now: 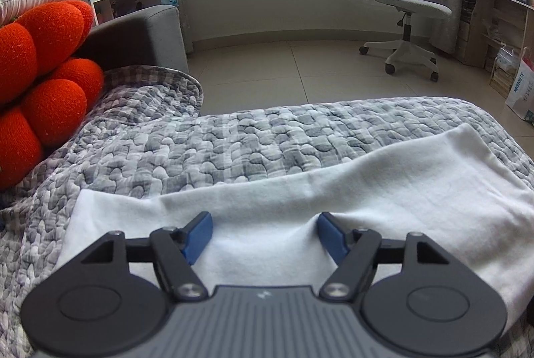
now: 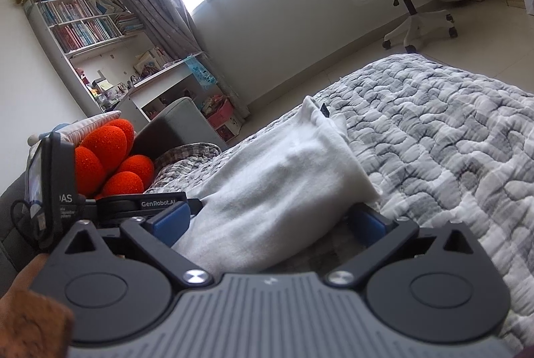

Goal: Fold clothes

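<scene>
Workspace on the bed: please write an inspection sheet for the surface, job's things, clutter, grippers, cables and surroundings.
Surface: grey checked quilt, puckered, spread over the bed.
Job's things: white garment, folded into a long band across the quilt; small dark tag at its far end in the right wrist view.
Clutter: orange knotted cushion at the quilt's left edge.
Grippers: left gripper open, its blue fingers on either side of a ridge of the garment; right gripper open wide over the garment's near end.
Cables: black cable looped beside the left gripper's body.
Surroundings: office chair, bookshelf, tiled floor.
</scene>
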The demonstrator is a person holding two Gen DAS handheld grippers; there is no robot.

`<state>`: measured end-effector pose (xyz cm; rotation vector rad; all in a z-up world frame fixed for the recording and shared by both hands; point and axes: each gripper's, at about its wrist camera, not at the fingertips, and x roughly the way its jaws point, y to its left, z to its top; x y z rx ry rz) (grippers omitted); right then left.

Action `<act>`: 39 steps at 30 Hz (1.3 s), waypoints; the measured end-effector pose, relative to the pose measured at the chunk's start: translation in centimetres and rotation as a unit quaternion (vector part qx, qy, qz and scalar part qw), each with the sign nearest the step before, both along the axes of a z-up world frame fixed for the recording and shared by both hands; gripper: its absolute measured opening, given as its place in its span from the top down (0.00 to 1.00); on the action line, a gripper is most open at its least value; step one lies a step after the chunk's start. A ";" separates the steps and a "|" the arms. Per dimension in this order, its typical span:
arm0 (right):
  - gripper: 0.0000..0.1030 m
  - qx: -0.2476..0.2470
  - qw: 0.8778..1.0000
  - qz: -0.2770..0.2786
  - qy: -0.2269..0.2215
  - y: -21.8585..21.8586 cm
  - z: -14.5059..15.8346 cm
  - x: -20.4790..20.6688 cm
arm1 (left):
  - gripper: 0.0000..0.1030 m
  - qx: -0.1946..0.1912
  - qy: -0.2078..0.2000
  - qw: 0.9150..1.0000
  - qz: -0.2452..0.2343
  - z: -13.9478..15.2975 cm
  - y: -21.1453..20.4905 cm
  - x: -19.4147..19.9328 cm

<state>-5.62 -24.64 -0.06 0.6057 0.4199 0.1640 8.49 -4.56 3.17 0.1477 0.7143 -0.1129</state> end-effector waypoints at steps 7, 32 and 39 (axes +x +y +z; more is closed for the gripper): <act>0.00 0.000 1.000 0.000 -0.001 0.1 0.0 0.0 | 0.33 -0.010 -0.014 0.999 0.036 0.5 1.0 0.7; 0.01 0.008 1.000 -0.004 -0.003 -0.2 0.0 0.0 | 0.34 0.010 -0.008 1.000 -0.021 0.6 -0.1 -3.7; 0.02 0.030 0.999 -0.011 -0.011 -0.7 0.0 -0.5 | 0.34 0.008 0.005 0.999 -0.039 0.8 0.1 -6.2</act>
